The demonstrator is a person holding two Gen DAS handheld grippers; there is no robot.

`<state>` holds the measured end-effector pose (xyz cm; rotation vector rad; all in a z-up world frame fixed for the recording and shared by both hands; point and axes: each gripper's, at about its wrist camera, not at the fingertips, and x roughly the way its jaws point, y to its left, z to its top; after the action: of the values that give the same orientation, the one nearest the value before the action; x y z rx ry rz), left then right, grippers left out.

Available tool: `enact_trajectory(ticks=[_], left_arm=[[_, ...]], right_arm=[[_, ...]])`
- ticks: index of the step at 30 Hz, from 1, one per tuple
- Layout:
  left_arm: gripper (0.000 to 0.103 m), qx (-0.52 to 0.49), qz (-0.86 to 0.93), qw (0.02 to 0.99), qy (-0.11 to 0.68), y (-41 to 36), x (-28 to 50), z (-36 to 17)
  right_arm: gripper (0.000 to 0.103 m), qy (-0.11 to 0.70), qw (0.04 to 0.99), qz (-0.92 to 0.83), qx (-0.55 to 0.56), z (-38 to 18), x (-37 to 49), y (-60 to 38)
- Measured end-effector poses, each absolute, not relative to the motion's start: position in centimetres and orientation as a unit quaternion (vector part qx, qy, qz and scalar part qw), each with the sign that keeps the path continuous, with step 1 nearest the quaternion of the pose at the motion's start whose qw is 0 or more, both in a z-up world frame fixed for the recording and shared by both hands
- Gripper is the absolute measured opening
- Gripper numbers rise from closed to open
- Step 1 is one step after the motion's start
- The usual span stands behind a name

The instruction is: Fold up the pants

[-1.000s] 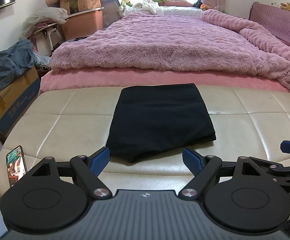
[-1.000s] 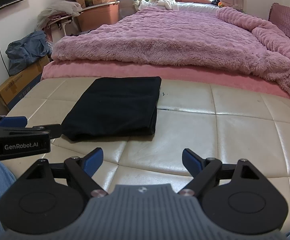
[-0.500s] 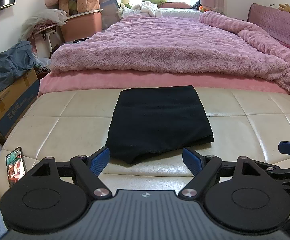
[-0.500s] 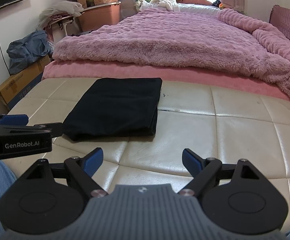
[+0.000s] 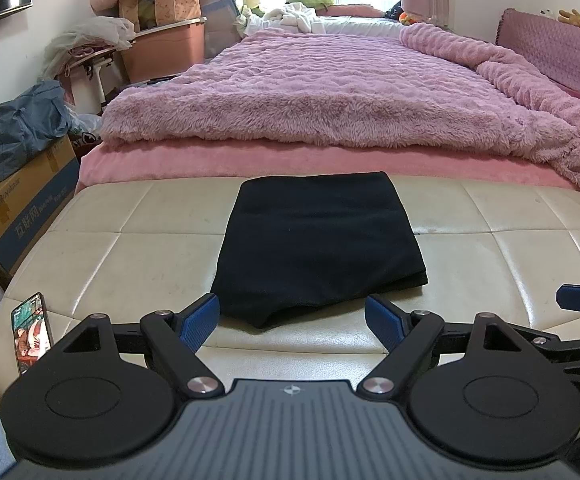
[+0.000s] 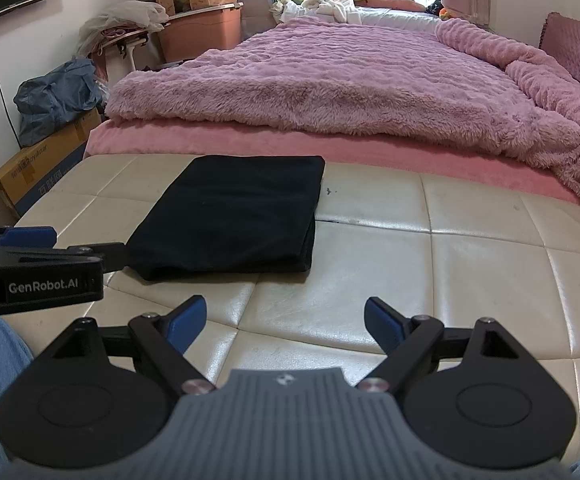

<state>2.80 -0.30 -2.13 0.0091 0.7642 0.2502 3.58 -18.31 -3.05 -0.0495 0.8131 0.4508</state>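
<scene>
Since the pants at frame center look soft and limp, pinch their thick near edge; both your grippers' fingers are spread, empty.

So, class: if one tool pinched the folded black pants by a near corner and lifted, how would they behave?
The folded black pants are soft cloth, so they would probably droop. The stacked layers at their edge would likely unfold. On the smooth cream bench, a push might slide them.

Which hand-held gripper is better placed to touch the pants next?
Left. The left hand-held gripper is open and faces the folded pants squarely; the right hand-held gripper points at bare bench.
</scene>
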Motion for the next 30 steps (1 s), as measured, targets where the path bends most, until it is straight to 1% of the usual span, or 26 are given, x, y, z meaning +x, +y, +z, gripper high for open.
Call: enact_trajectory(ticks=[30], left_arm=[[0.096, 0.002, 0.124, 0.919, 0.375, -0.47, 2.70, -1.72]], right_arm=[[0.082, 0.396, 0.892, 0.215, -0.022, -2.94, 3.69, -18.75]])
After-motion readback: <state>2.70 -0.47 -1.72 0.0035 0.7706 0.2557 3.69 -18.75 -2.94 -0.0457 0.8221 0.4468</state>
